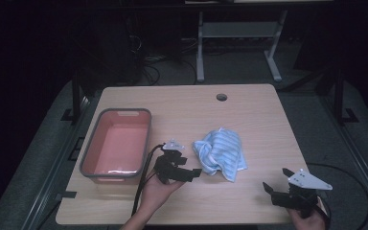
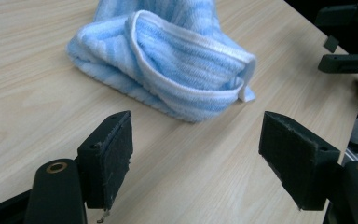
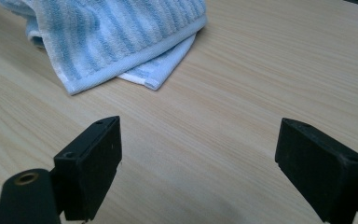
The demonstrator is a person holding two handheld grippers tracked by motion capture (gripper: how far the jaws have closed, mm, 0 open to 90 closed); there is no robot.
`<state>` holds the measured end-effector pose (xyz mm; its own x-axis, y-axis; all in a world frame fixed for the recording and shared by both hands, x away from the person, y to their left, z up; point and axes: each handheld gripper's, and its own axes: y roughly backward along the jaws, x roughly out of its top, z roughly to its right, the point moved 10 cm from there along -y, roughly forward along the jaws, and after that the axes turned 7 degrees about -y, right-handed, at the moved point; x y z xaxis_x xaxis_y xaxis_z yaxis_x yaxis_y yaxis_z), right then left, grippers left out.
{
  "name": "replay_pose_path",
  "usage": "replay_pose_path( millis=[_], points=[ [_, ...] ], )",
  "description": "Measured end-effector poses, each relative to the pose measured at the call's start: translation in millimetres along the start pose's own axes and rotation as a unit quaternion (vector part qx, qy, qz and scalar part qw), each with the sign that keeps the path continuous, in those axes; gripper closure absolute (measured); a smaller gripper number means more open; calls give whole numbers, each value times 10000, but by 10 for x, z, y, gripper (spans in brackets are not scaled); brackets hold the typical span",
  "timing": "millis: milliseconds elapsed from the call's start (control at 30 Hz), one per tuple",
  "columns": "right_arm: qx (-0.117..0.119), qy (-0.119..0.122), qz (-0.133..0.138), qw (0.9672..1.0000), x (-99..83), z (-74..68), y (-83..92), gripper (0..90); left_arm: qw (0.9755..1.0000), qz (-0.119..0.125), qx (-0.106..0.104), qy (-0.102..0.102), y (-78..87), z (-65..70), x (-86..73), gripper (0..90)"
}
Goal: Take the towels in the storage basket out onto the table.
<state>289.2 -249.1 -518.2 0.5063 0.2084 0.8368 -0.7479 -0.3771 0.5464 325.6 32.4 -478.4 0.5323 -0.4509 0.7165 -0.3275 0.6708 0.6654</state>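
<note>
Left gripper [image 1: 191,171]: jaws standing wide apart, clamping nothing; it is hovering just left of the towel and pointing at it, so the near fold is sitting in line with the gap. Looks like it is lining up for a pinch.
Left gripper view: both black pads are framing bare wood, with the towel [image 2: 168,65] lying just beyond them, not yet between them.
Right gripper [image 1: 275,189]: jaws also spread wide, holding nothing; it is waiting near the table's front right corner, apart from the towel and farther off than the left one.
Right gripper view: pads are aiming across bare tabletop toward the towel's hemmed corner [image 3: 154,79], which is lying flat on the wood. Probably the easiest edge to grab from that side.
Towel [image 1: 220,153]: light-blue striped cloth, lying bunched and loosely folded near the table's middle, right of the tub and not touching it. Layers are overlapping, so a pinch may be taking more than one ply.
Tub [image 1: 96,143]: grey-rimmed, pink inside, sitting at the table's left with nothing visible in it; open side up, so it is reading as a likely drop spot, but that is a guess.
Table [image 1: 263,115]: light wood, giving both grippers room to come in low.
Step, judged: approach phase, both tools readying on opposite sides of the towel, no contact yet.
Risk: cloth sliding on the smooth wood as a pad pushes in.
</note>
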Motion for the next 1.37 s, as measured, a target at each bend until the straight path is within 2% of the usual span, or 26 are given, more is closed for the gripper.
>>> replay_pose_path(
  millis=[67,333,467,567,700,933,1033,1300,1367],
  points=[
    [-3,10,-7,10000,-2,-2,-2,141,10000,44,-22,60,5,16,-23,253],
    [3,13,-19,10000,-3,-13,-7,141,10000,49,34,3,58,57,-149,253],
    [0,17,-20,10000,-3,-14,-6,141,9999,82,27,54,76,60,-207,253],
    [0,31,-23,10000,-4,-16,-6,141,10000,-33,37,-5,91,48,-302,253],
    [-13,30,-23,10000,-4,-13,-4,141,10000,33,28,50,134,57,-365,253],
    [-14,31,-27,10000,-6,-20,0,141,10000,-55,19,48,174,48,-496,253],
    [-16,19,-28,10000,-8,-19,2,141,9999,-28,1,97,178,54,-526,252],
    [-4,4,22,10000,-2,-15,16,141,9999,100,68,7,207,59,-535,246],
    [26,-7,40,10000,-3,-28,17,141,9999,110,84,-71,178,73,-526,246]
  ],
)
